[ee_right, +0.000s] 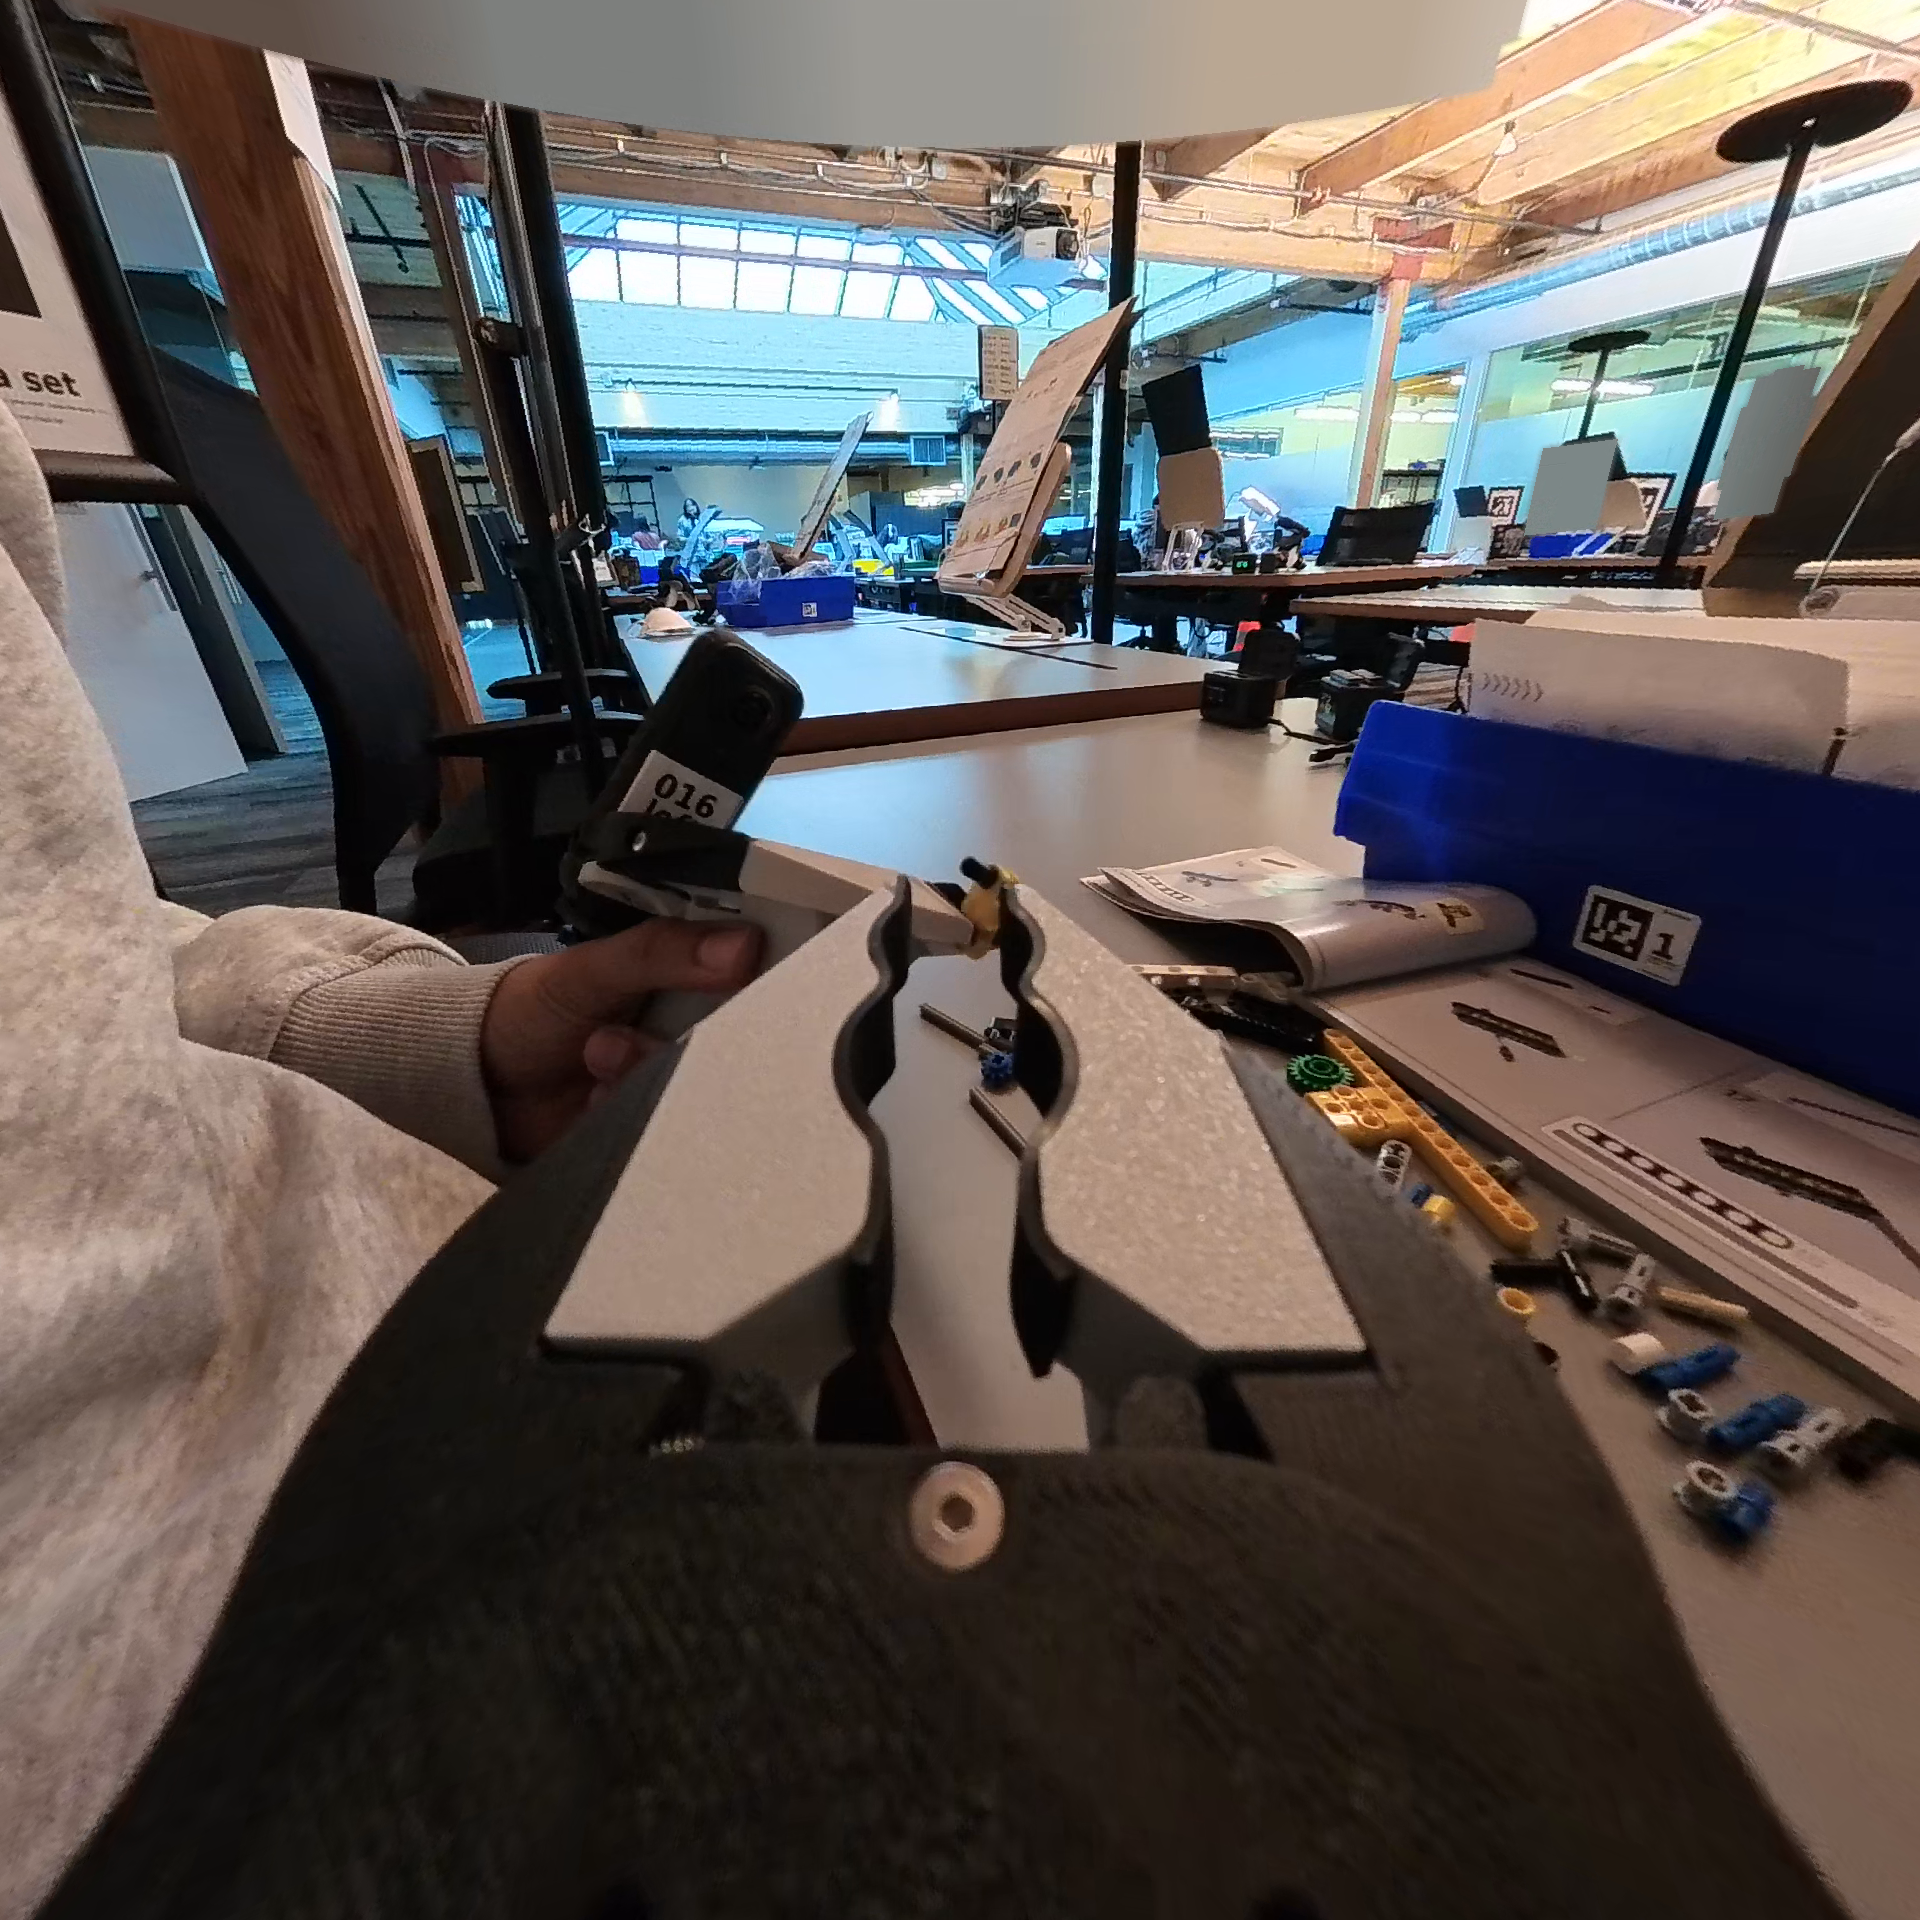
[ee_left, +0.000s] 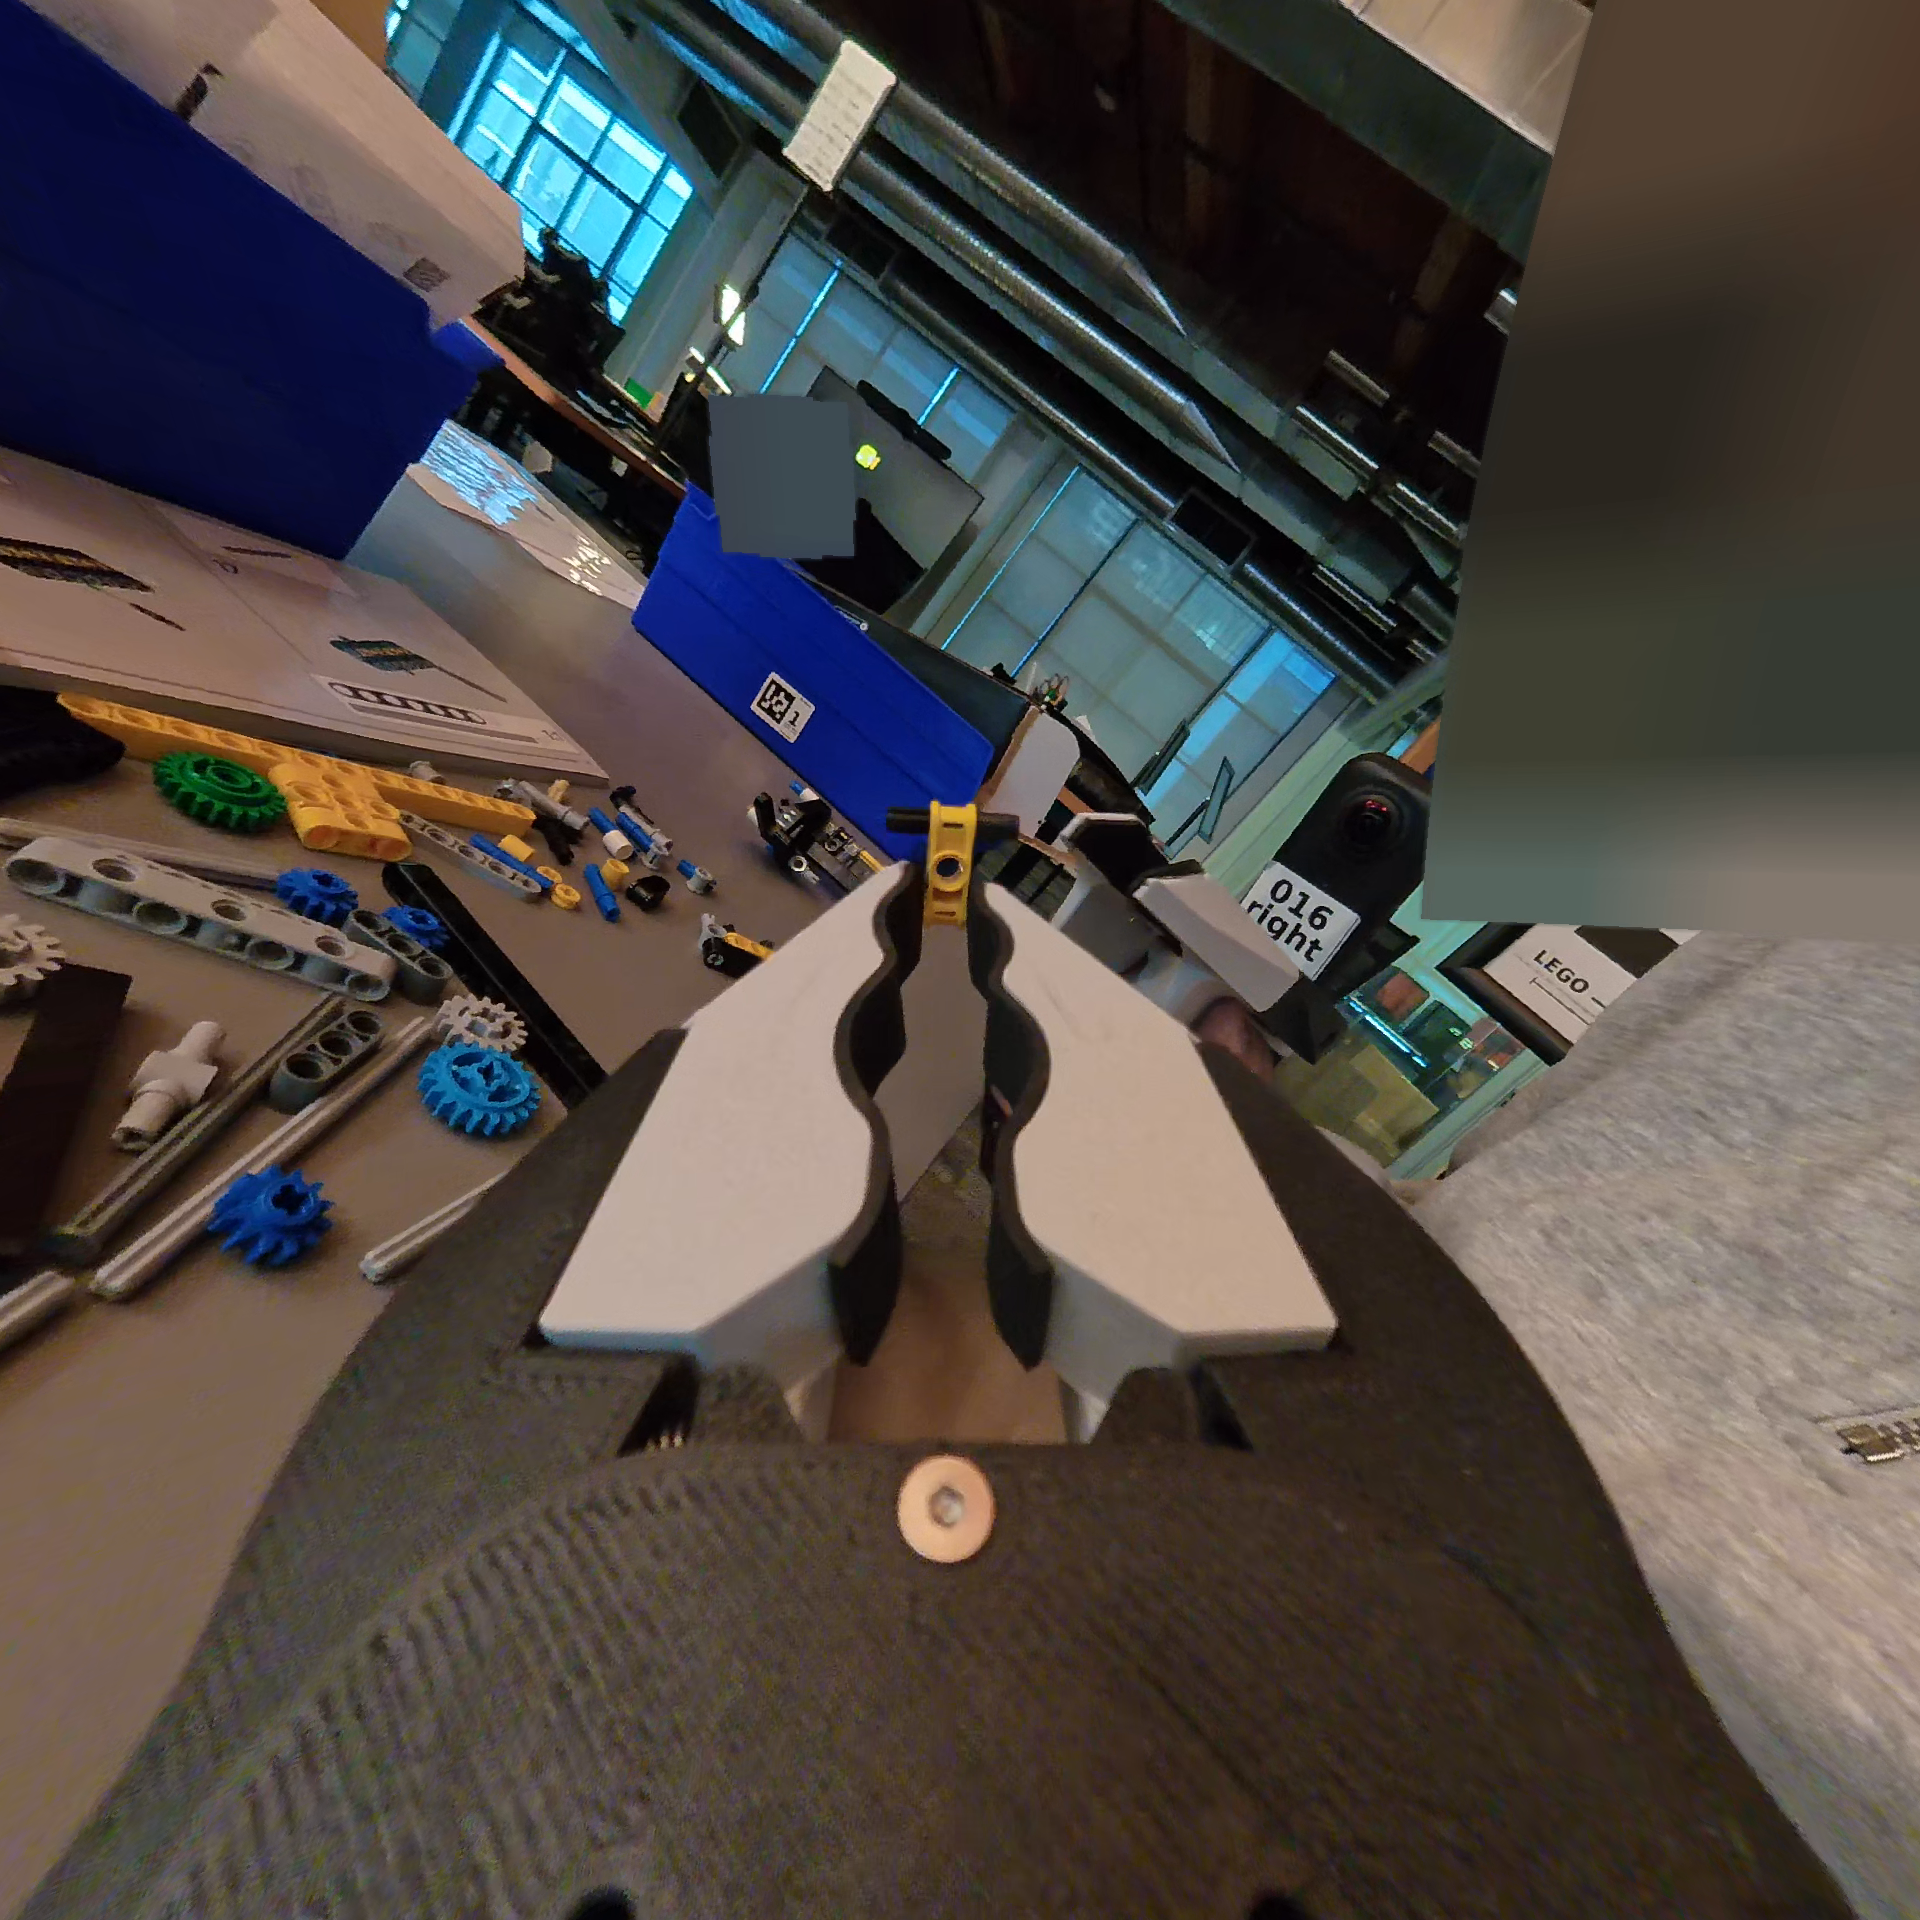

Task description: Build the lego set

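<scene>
**Left wrist view: yellow connector pinched, pin half seated**

Left wrist view, tip first: left gripper (ee_left: 943, 883) pinching a small yellow connector (ee_left: 948, 854) upright between the fingertips, lifted off the bench (ee_left: 665, 665). Black pin (ee_left: 951, 821) crossing the connector's top, sticking out on both sides. Beyond it, the right gripper (ee_left: 1132, 883), close by and pointing in.

Right wrist view: right gripper (ee_right: 971, 909) with jaws slightly parted, the connector (ee_right: 987, 904) and the left gripper's fingertip (ee_right: 940, 925) sitting in the gap at the tips; contact on the pin (ee_right: 975, 868) too small to tell.

Likely step: pushing the pin through the connector. For a clean fit:
- keep the left pinch low on the connector, clear of the hole;
- close the right tips on the free pin end only;
- push straight along the pin's axis, without twisting;
- stop once centred.

Farther out on the bench: yellow beams (ee_left: 343, 790), green gear (ee_left: 218, 790), blue gears (ee_left: 478, 1086), grey beam (ee_left: 197, 914), loose blue pins (ee_right: 1756, 1423), open instruction booklet (ee_left: 260, 634), blue bin (ee_left: 810, 665).
</scene>
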Motion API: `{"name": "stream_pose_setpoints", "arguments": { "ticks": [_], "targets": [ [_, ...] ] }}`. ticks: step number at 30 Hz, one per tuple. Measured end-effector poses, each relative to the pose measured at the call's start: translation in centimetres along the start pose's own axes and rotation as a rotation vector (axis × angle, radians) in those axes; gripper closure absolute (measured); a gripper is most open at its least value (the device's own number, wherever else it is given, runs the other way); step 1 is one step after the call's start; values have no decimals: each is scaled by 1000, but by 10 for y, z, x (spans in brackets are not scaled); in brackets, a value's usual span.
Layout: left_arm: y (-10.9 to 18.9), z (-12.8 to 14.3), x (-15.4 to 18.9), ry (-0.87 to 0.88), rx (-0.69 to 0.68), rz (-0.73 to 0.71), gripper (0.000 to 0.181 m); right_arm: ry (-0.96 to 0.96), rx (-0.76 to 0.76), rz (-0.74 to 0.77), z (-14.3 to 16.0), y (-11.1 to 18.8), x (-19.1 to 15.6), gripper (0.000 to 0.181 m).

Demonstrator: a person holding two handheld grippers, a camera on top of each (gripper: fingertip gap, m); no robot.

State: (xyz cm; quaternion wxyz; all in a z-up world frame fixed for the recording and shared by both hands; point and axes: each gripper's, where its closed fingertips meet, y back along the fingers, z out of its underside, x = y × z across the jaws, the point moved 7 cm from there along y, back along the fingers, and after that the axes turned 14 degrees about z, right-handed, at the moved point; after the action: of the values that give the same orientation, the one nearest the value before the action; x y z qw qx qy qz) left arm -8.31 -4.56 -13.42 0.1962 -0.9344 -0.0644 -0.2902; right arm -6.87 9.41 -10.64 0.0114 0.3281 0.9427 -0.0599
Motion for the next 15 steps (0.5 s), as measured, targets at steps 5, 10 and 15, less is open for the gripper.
{"name": "stream_pose_setpoints", "arguments": {
  "ticks": [5, 10, 15],
  "targets": [
    [-2, 0, 5, 75, 16, 123, 175, -200, -71, -65, 9, -5, 5, 157],
    [-4, -1, 12, 204, 66, 300, 175, -659, -152, -317, 16, -10, 8, 146],
    [-12, 4, 27, 324, 34, 525, 175, -832, -119, -463, 11, -8, 6, 149]
  ]
}}
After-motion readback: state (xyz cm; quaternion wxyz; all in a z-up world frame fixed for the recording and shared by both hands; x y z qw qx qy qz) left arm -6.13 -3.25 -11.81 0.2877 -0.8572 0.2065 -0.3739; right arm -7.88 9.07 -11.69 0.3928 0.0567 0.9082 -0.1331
